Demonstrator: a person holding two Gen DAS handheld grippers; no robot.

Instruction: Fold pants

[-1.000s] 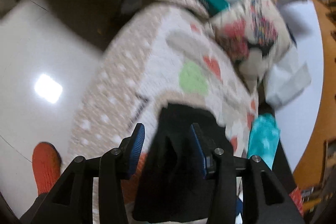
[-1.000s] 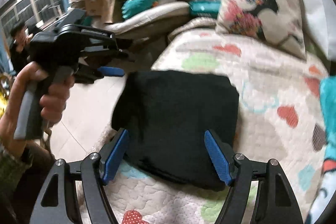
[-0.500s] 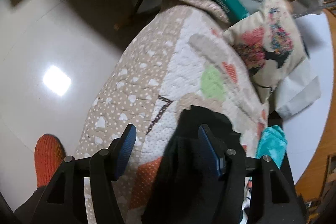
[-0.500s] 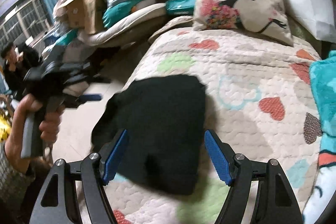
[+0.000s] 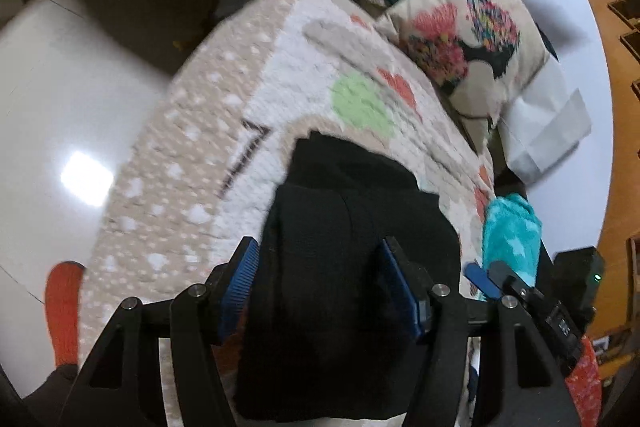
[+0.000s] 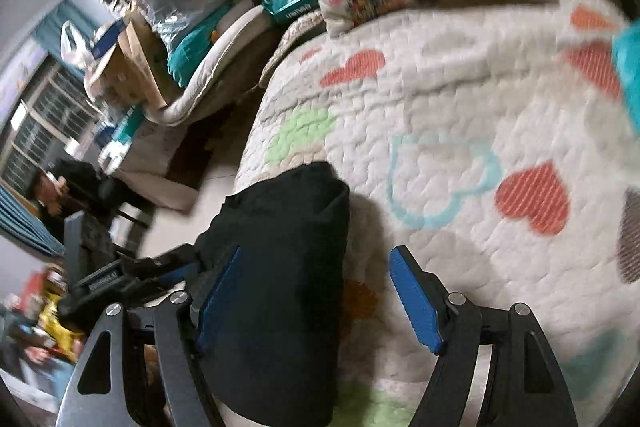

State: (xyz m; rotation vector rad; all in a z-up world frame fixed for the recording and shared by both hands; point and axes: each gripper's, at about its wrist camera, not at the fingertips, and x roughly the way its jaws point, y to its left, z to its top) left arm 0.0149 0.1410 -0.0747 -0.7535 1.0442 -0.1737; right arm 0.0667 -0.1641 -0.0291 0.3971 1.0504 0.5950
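Note:
The black pants (image 5: 344, 259) lie folded into a compact bundle on the heart-patterned quilt (image 5: 248, 131), near its edge. My left gripper (image 5: 320, 287) is open, its blue pads either side of the bundle's near part. In the right wrist view the pants (image 6: 280, 267) sit at lower left. My right gripper (image 6: 316, 303) is open, its left pad over the bundle and its right pad over bare quilt (image 6: 440, 99). The left gripper also shows in the right wrist view (image 6: 132, 279), at the bundle's left side.
A printed pillow (image 5: 472, 39) and a white bag (image 5: 548, 131) lie at the bed's head. A teal fleece cloth (image 5: 508, 235) lies right of the pants. A white tiled floor (image 5: 60, 107) is left of the bed. Piled boxes and bags (image 6: 160, 7) stand beyond the bed.
Both grippers have moved in close over the pants. The left gripper swung from the quilt's edge back onto the bundle. The bundle now looks narrower in the right wrist view.

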